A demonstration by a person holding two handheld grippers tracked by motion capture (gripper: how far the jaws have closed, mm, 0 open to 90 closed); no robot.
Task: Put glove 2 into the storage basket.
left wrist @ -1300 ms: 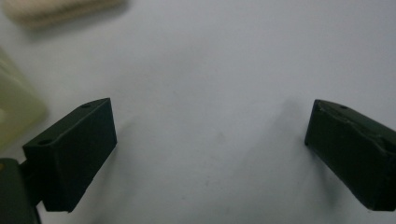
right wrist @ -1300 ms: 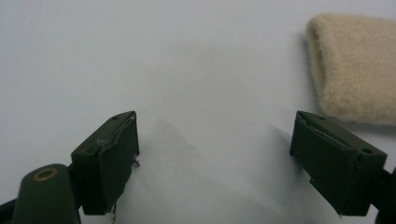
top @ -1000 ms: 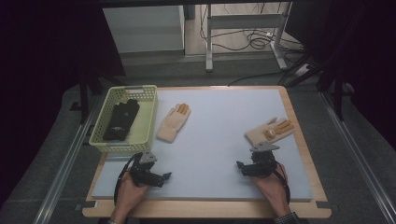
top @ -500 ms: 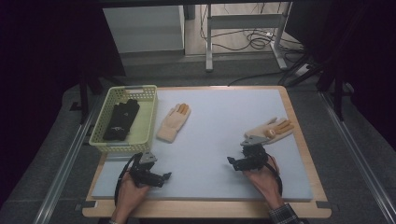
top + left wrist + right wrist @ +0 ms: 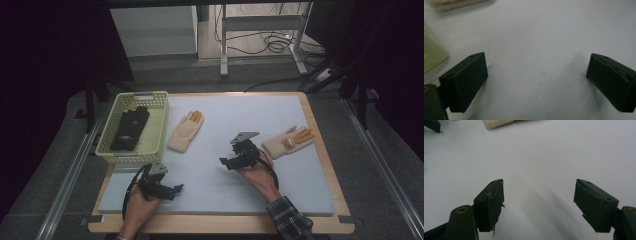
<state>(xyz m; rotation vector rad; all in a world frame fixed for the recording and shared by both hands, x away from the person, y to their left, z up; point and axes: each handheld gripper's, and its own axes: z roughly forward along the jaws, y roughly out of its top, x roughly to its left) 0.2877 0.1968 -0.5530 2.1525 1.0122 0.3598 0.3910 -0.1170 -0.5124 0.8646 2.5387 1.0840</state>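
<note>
A beige glove with orange fingertips (image 5: pixel 186 131) lies left of the mat's middle, beside the basket. A second such glove (image 5: pixel 287 141) lies at the right. My right gripper (image 5: pixel 223 161) hovers near the mat's middle, left of that second glove, and points left. In the right gripper view its jaws (image 5: pixel 539 192) stand open over bare mat; they have just been closing a little with nothing between them. My left gripper (image 5: pixel 177 189) rests near the front left, open and empty over the mat (image 5: pixel 536 65).
A yellow-green basket (image 5: pixel 155 131) at the left edge holds a black glove (image 5: pixel 129 128); its corner (image 5: pixel 431 55) shows in the left gripper view. The blue-grey mat (image 5: pixel 240 120) sits on a wooden board. A table frame and cables stand behind.
My right gripper has moved left, away from the right glove toward the mat's middle, and its jaws have narrowed slightly. The left gripper has stayed put.
</note>
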